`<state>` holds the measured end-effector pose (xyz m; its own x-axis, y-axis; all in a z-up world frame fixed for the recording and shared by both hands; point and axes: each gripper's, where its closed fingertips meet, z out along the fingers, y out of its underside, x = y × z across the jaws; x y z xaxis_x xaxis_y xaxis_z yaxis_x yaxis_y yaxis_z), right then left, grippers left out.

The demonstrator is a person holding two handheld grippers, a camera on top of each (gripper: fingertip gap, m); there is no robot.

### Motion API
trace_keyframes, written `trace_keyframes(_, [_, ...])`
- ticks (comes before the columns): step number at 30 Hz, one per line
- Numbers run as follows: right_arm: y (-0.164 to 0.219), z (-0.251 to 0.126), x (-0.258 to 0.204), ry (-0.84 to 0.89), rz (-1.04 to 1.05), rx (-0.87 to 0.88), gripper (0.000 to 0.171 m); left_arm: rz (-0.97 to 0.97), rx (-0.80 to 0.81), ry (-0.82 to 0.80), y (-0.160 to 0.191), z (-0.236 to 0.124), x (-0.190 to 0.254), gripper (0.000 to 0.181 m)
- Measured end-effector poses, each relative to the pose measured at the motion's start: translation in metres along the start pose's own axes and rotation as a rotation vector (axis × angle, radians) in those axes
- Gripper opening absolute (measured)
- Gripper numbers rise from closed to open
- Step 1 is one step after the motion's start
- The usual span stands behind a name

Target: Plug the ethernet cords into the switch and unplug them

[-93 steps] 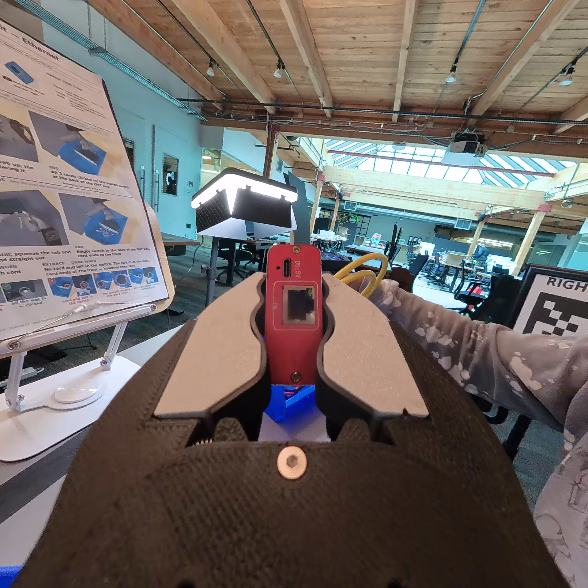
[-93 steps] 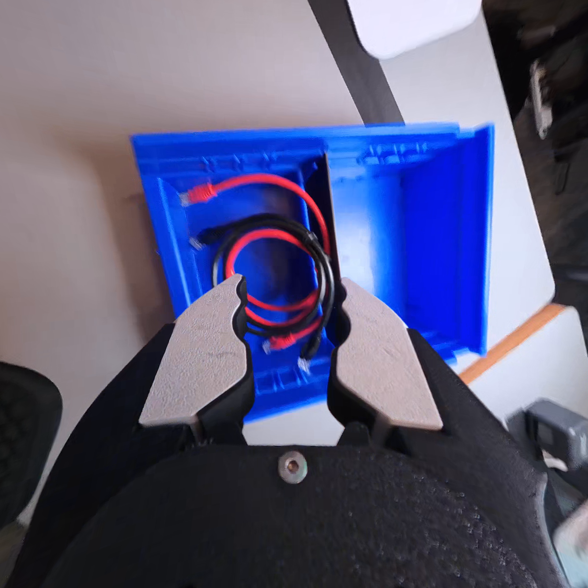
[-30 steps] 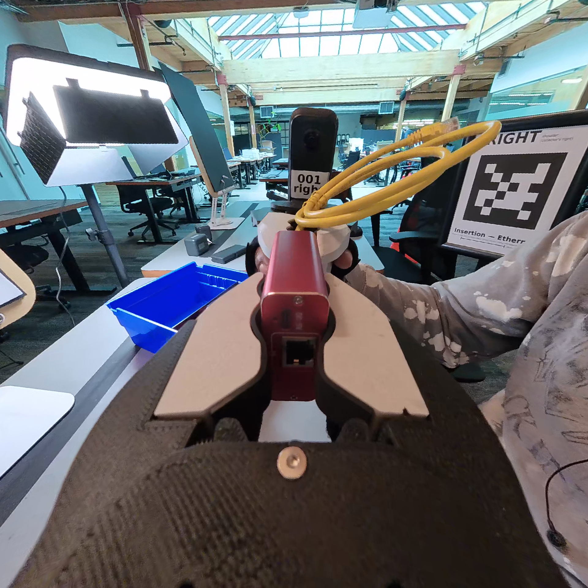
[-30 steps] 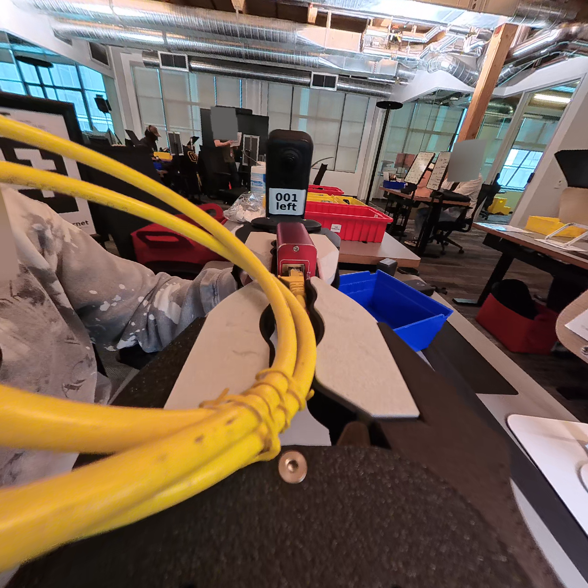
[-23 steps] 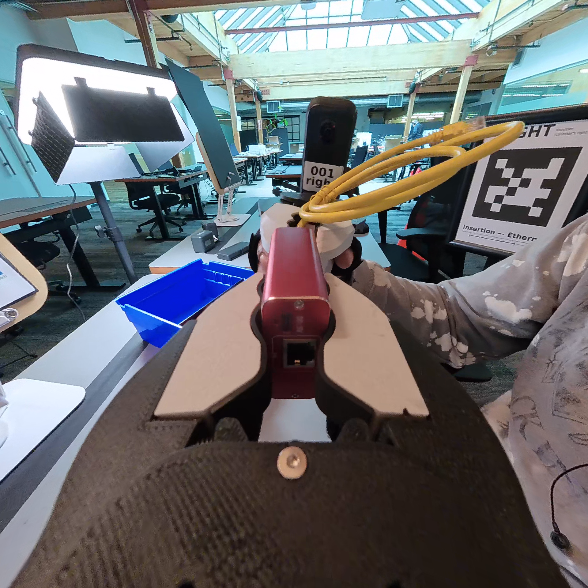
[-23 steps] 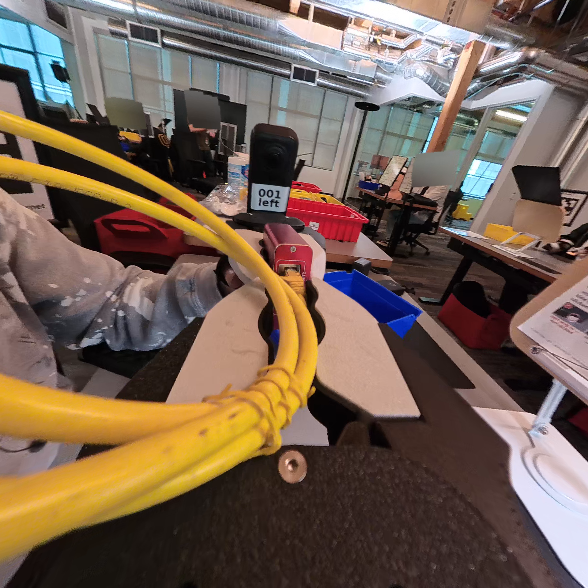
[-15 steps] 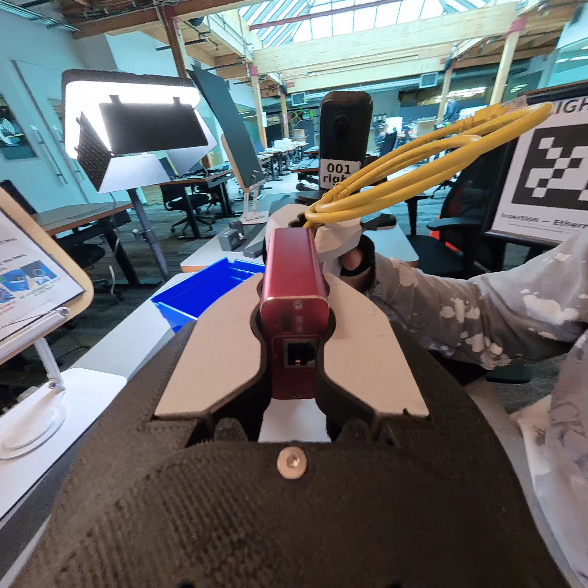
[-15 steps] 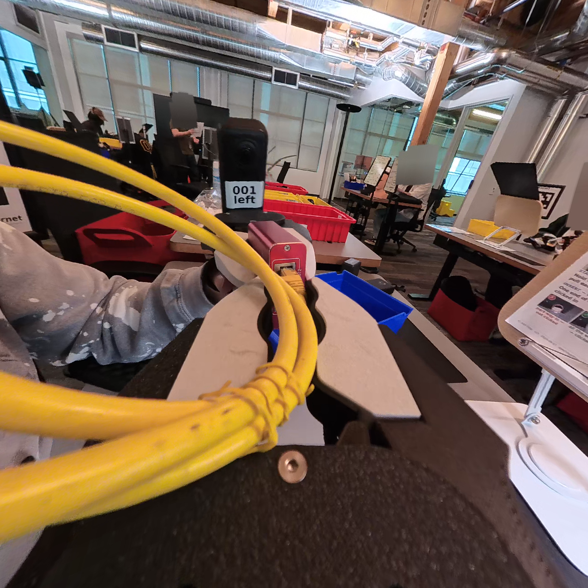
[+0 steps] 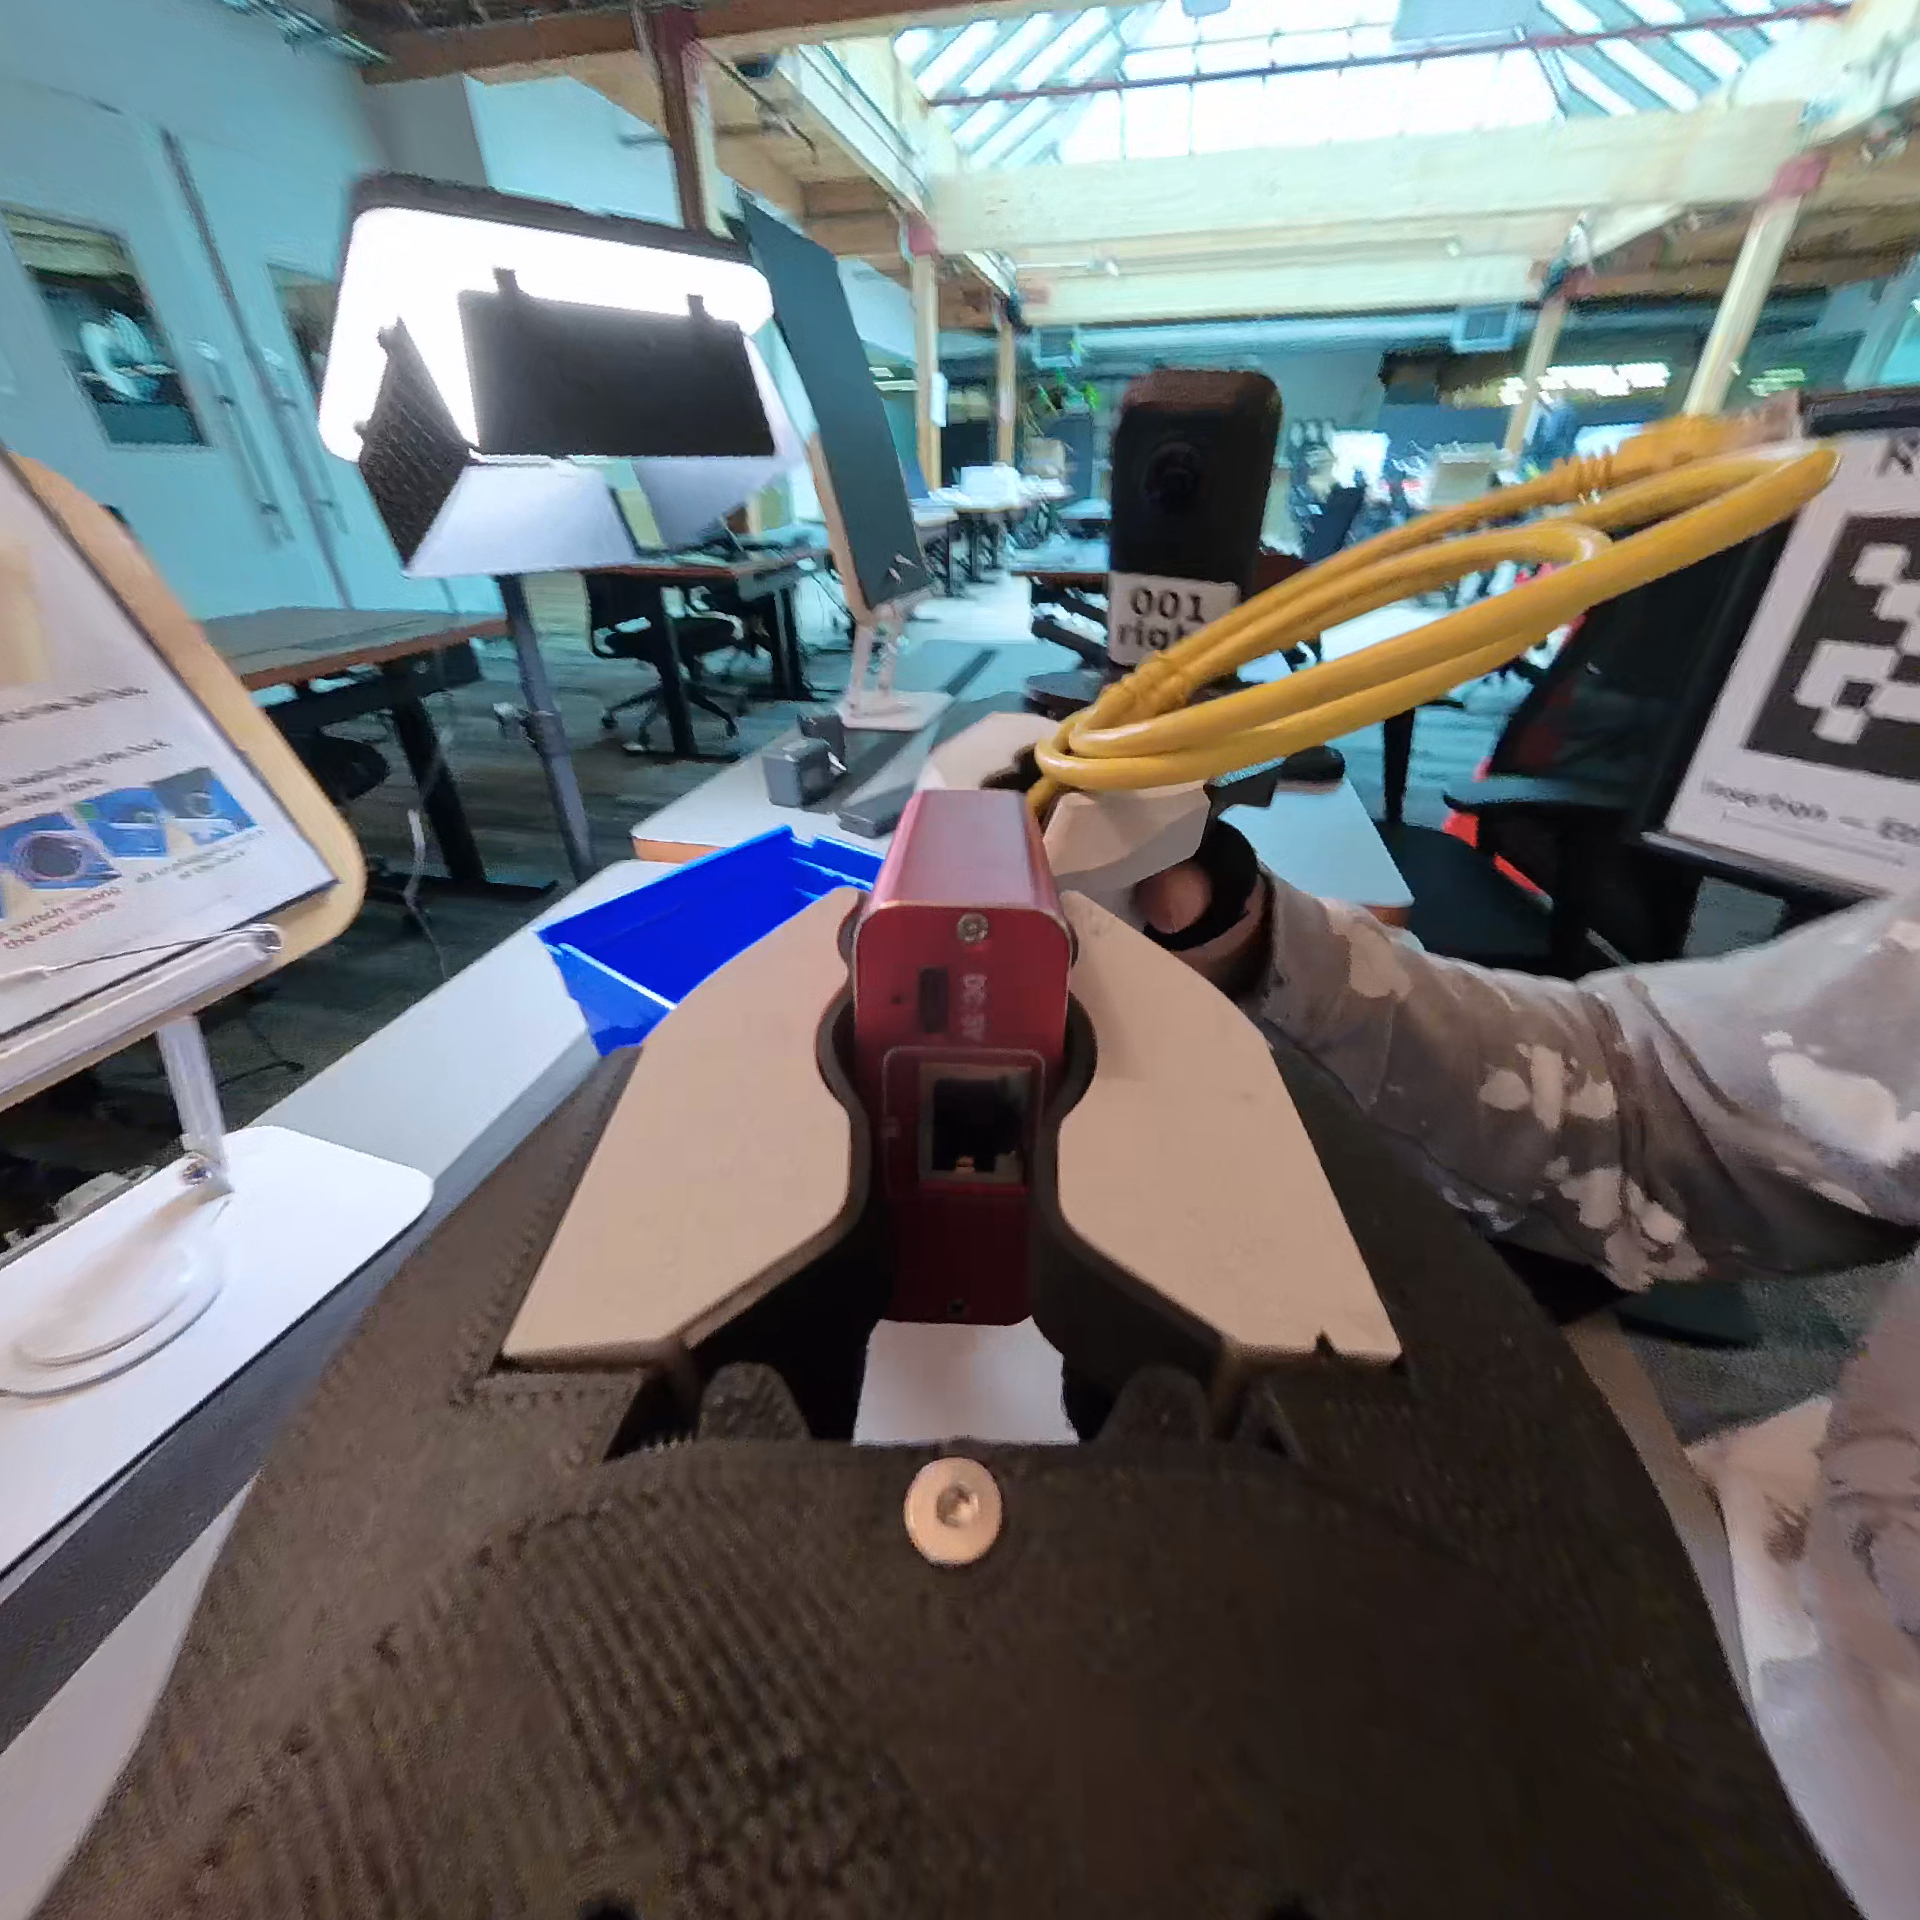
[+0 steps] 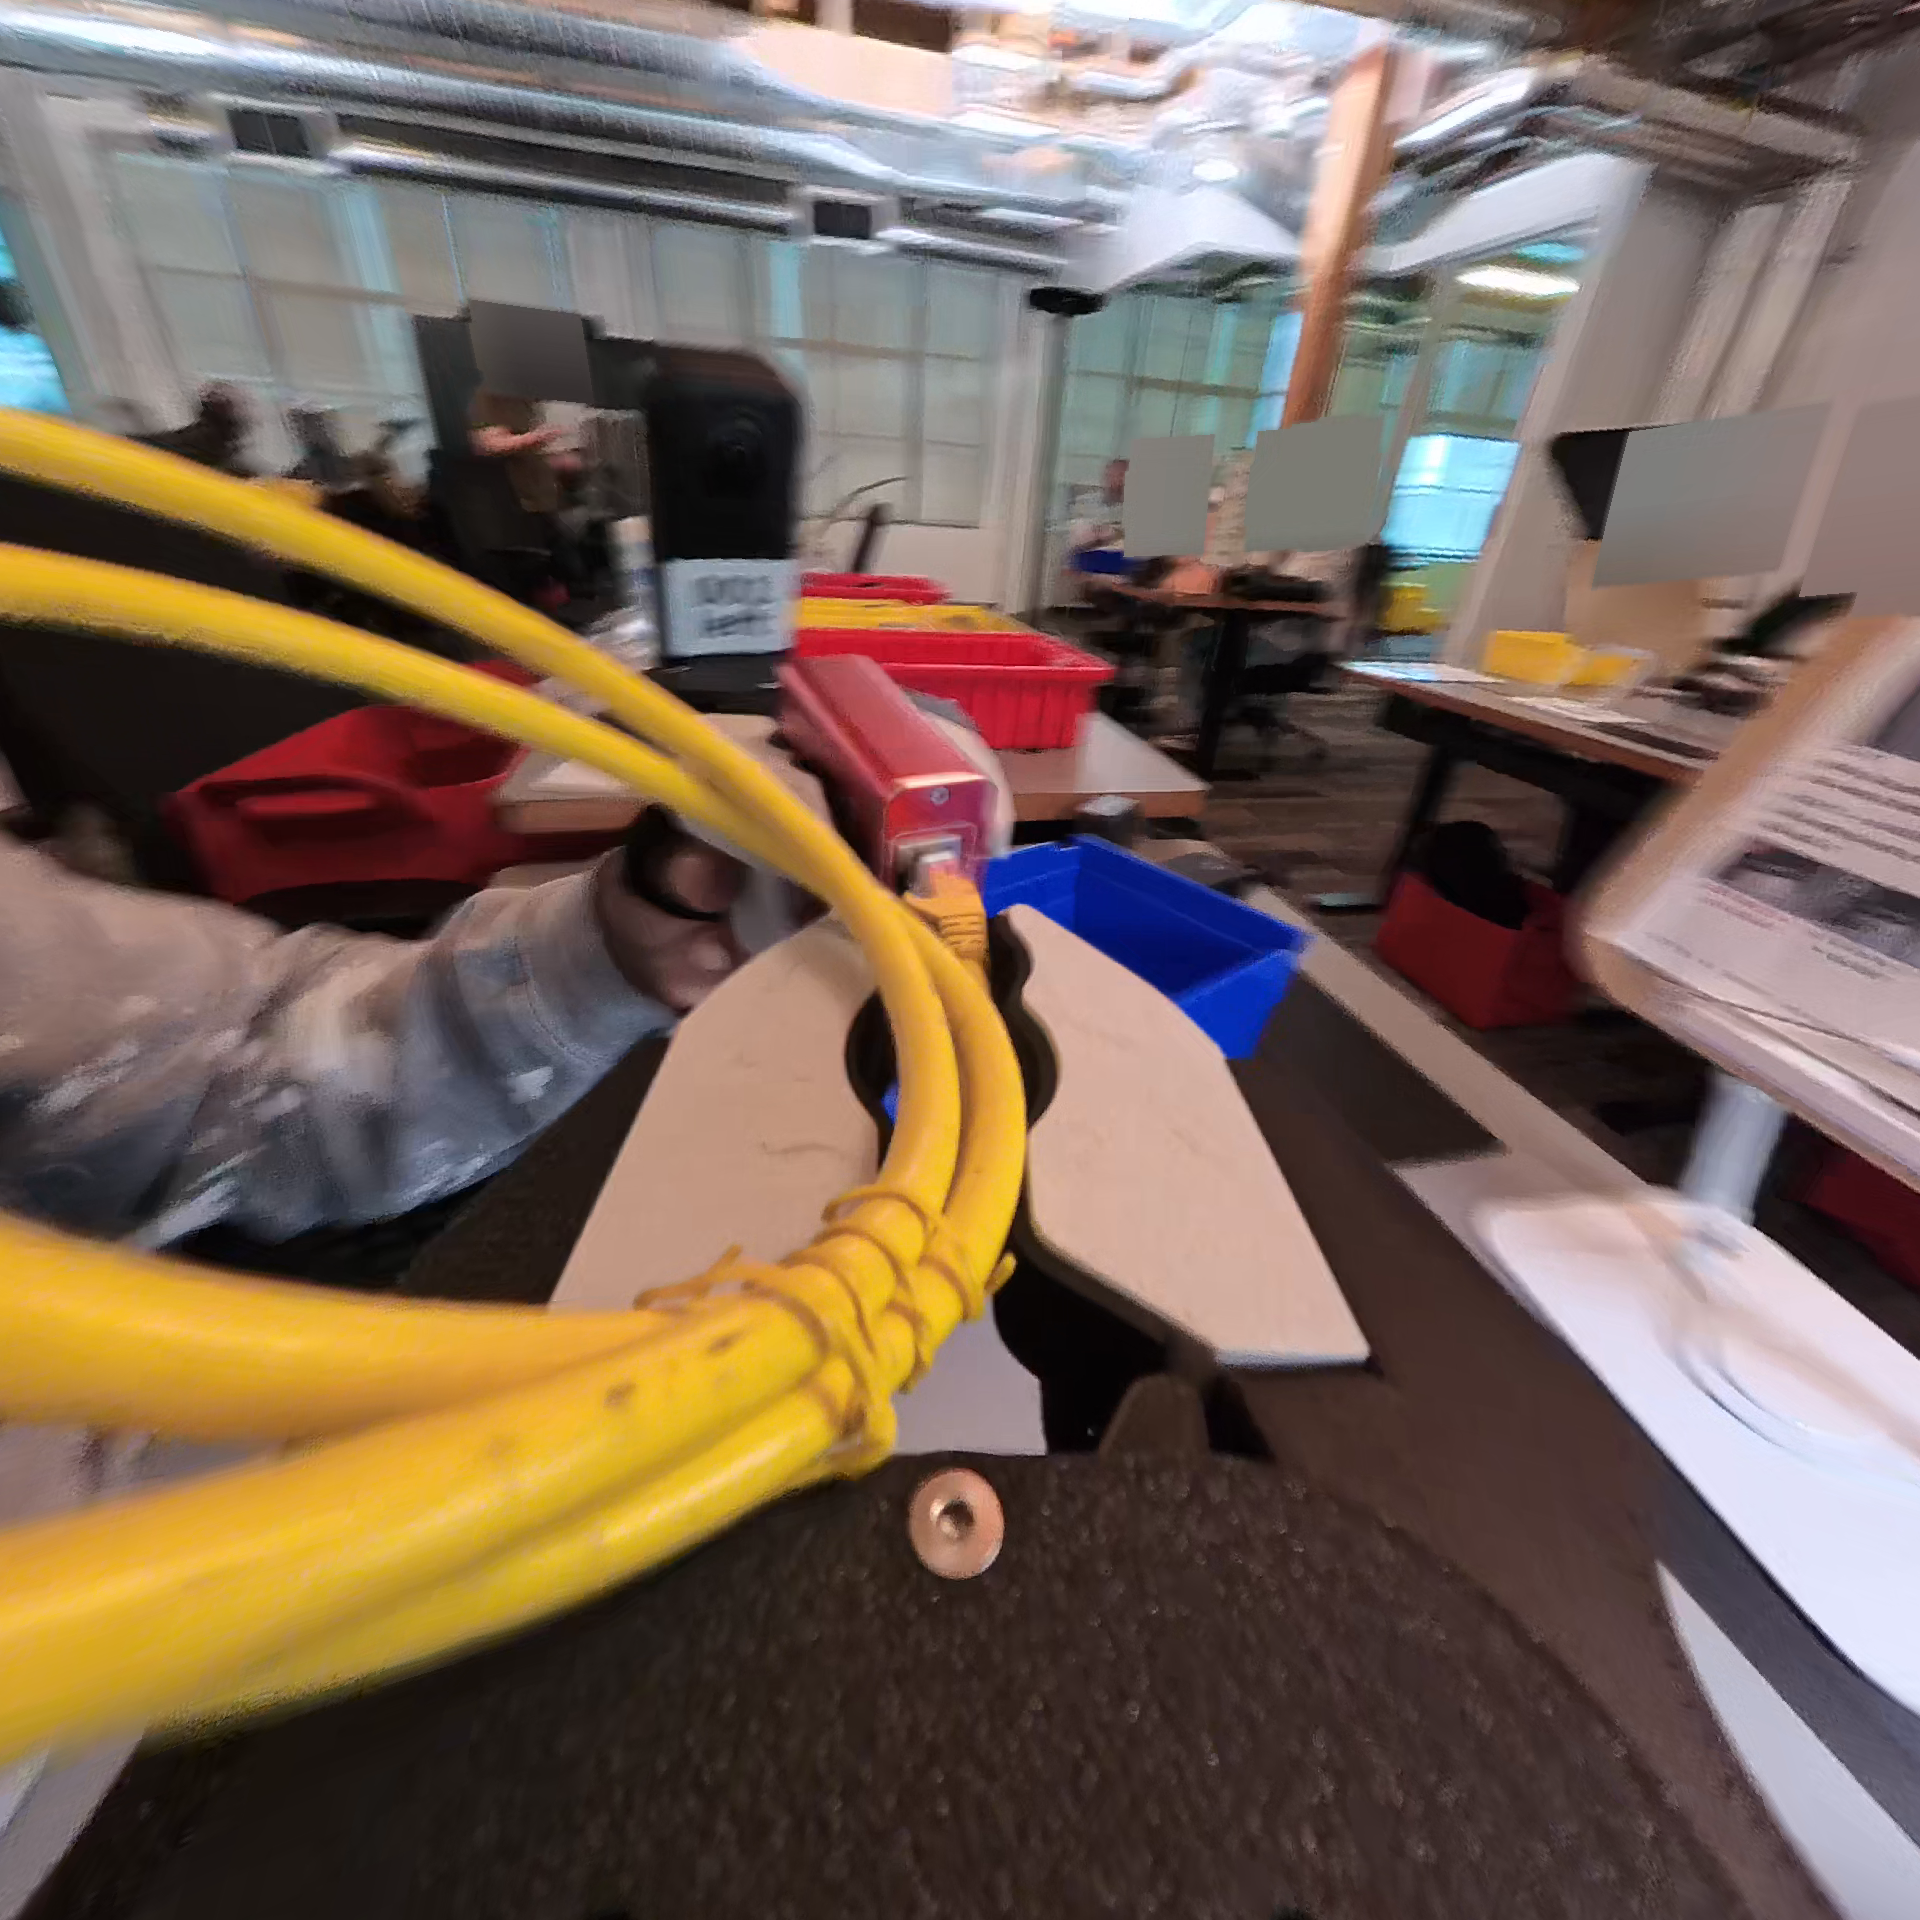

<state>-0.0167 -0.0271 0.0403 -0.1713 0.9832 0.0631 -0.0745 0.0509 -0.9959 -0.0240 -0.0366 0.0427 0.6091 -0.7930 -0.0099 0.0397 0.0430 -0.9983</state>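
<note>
My left gripper is shut on a red switch, held in the air with an empty port facing the camera. My right gripper is shut on a coiled yellow ethernet cord. The cord's plug sits at the port on the switch's far end; blur hides how deep it sits. In the left wrist view the coil rises behind the switch, above the right gripper's white fingers.
A blue bin stands on the white table beyond the grippers. An instruction board on a white stand is at one side. A person's patterned sleeve crosses the right. Red bins sit on a far desk.
Both grippers have swung together, so the bin and board shifted in view. The switch has tilted and now sits at an angle to the right gripper. The plug stays at the port.
</note>
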Motion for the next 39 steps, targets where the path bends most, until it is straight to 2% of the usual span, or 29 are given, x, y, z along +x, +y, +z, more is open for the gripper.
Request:
trace_keyframes(1, [0.000,-0.013,0.023,0.123,-0.021,0.002,0.011,-0.014,0.071,-0.020,-0.013,-0.011,-0.006,0.030])
trace_keyframes(3, [-0.003,-0.041,0.037,0.106,0.049,0.042,0.011,-0.040,0.200,-0.033,-0.046,-0.046,-0.016,0.030])
trace_keyframes(5, [-0.007,-0.044,0.029,0.114,-0.013,0.000,0.011,0.027,0.179,-0.083,-0.054,-0.062,-0.018,0.030])
trace_keyframes(8, [-0.010,-0.045,0.036,0.143,0.039,-0.052,0.013,0.029,0.160,-0.097,-0.055,-0.063,-0.019,0.030])
trace_keyframes(14, [0.040,-0.096,0.088,0.334,0.175,-0.312,0.013,-0.033,0.176,-0.083,-0.057,-0.071,-0.024,0.030])
trace_keyframes(17, [0.070,-0.125,0.106,0.395,0.227,-0.474,0.013,-0.032,0.166,-0.086,-0.057,-0.072,-0.025,0.030])
trace_keyframes(22, [0.119,-0.193,0.127,0.477,0.260,-0.894,0.013,-0.041,0.153,-0.083,-0.054,-0.069,-0.026,0.030])
trace_keyframes(28, [0.140,-0.267,0.135,0.471,0.279,-1.334,0.012,-0.039,0.118,-0.065,-0.047,-0.057,-0.023,0.029])
trace_keyframes(33, [0.150,-0.291,0.129,0.403,0.302,-1.565,0.013,-0.040,0.095,-0.050,-0.041,-0.051,-0.021,0.029])
trace_keyframes(39, [0.172,-0.297,0.124,0.329,0.379,-1.811,0.012,-0.039,0.085,-0.045,-0.038,-0.049,-0.021,0.029])
